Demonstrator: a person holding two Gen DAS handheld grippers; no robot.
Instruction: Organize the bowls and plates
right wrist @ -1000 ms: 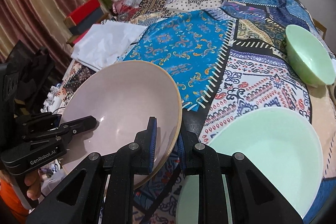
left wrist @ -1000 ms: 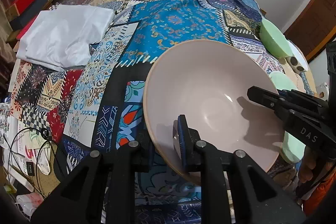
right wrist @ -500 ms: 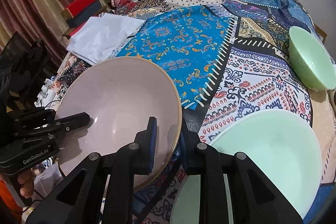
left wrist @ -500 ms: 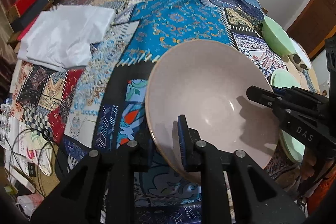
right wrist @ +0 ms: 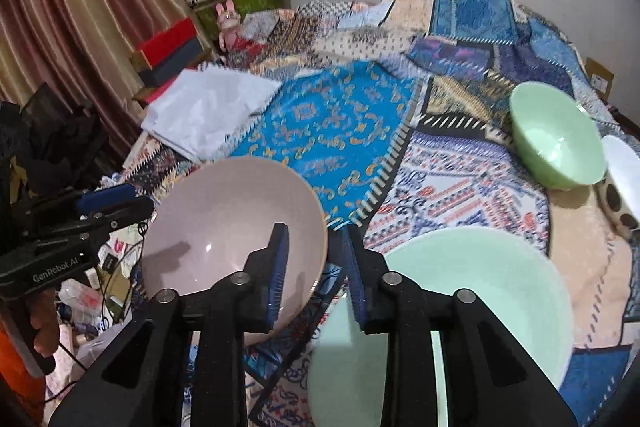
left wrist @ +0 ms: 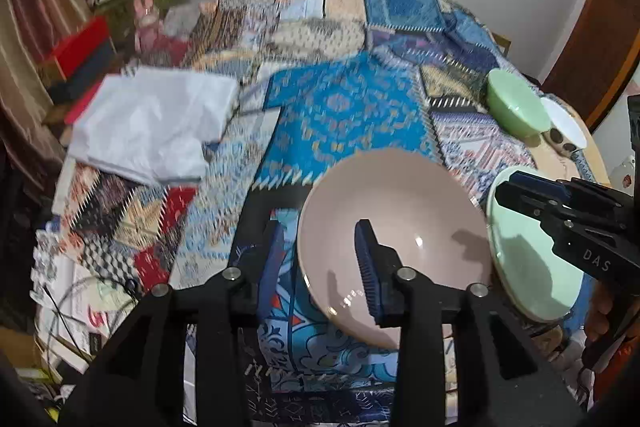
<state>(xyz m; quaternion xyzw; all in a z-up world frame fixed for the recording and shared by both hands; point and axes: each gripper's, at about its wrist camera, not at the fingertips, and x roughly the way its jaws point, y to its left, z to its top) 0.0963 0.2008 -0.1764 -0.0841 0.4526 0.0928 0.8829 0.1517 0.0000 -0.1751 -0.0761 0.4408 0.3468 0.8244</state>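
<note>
A large pale pink bowl [left wrist: 404, 227] rests on the patchwork cloth; it also shows in the right wrist view [right wrist: 228, 223]. My left gripper [left wrist: 320, 263] is open, its jaws astride the bowl's left rim without touching it. My right gripper [right wrist: 316, 267] is open, its jaws astride the bowl's right rim. A large mint green bowl [right wrist: 460, 311] sits just right of the pink one, also in the left wrist view [left wrist: 528, 267]. A smaller green bowl [right wrist: 560, 143] stands far right, with a white dish [right wrist: 624, 167] behind it.
A folded white cloth [left wrist: 148, 123] lies at the back left of the patchwork cover [left wrist: 344, 107]. Boxes and a pink toy rabbit [right wrist: 228, 23] crowd the far left corner. Cables and clutter [left wrist: 80, 303] lie past the left edge.
Both grippers have let go of the pink bowl's rim and opened. Both have pulled back and up, so the bowl looks smaller and sits lower on the cloth.
</note>
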